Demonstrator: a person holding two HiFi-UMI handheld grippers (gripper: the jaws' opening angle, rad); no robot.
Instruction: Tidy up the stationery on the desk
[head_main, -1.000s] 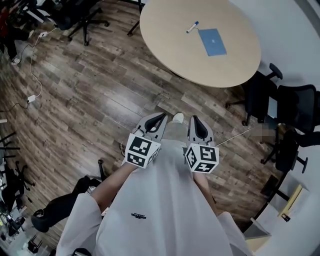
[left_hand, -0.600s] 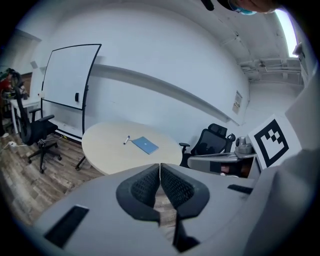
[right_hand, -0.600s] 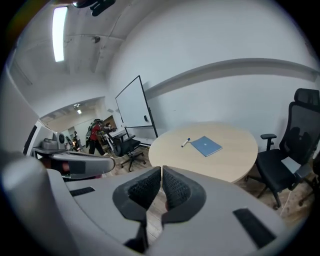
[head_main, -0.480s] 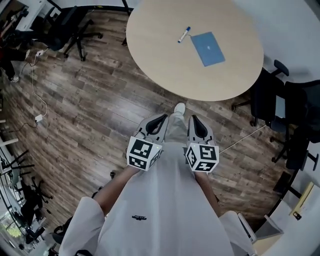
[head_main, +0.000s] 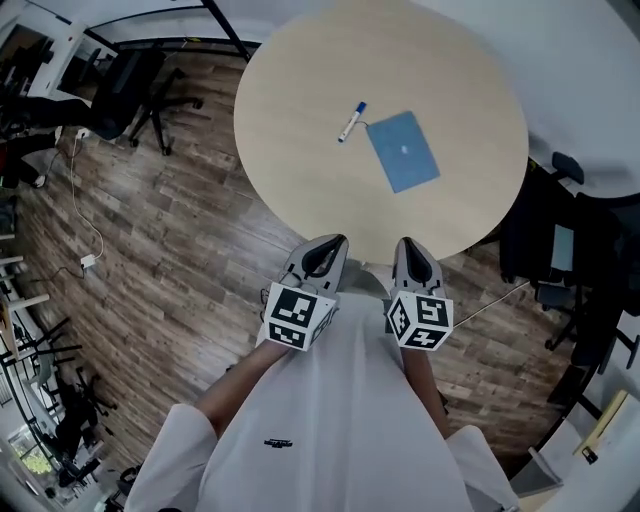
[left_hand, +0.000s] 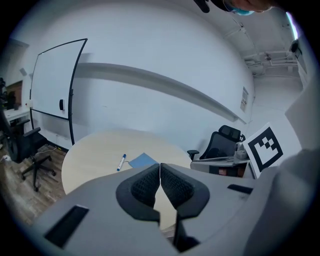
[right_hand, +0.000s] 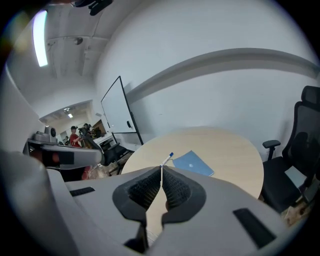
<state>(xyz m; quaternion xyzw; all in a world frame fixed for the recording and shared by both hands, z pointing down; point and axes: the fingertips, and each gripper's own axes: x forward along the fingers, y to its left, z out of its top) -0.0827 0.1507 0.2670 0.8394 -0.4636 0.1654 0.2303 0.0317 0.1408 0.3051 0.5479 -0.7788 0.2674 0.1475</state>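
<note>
A round light-wood table (head_main: 300, 120) carries a blue notebook (head_main: 402, 150) and, just left of it, a white marker with a blue cap (head_main: 351, 121). The same notebook (left_hand: 143, 160) and marker (left_hand: 121, 162) show in the left gripper view, and the notebook (right_hand: 194, 163) and marker (right_hand: 167, 159) again in the right gripper view. My left gripper (head_main: 330, 242) and right gripper (head_main: 407, 243) hang side by side at the table's near edge, short of the stationery. Both are shut with nothing between the jaws.
Black office chairs stand to the right of the table (head_main: 545, 240) and at the far left (head_main: 125, 85). A whiteboard on a stand (left_hand: 52, 82) is beyond the table. A cable trails over the wooden floor (head_main: 90, 230). People stand far off (right_hand: 75, 134).
The person has walked up to the table: it has come nearer and more central in the head view, and both grippers now reach its near edge, still shut.
</note>
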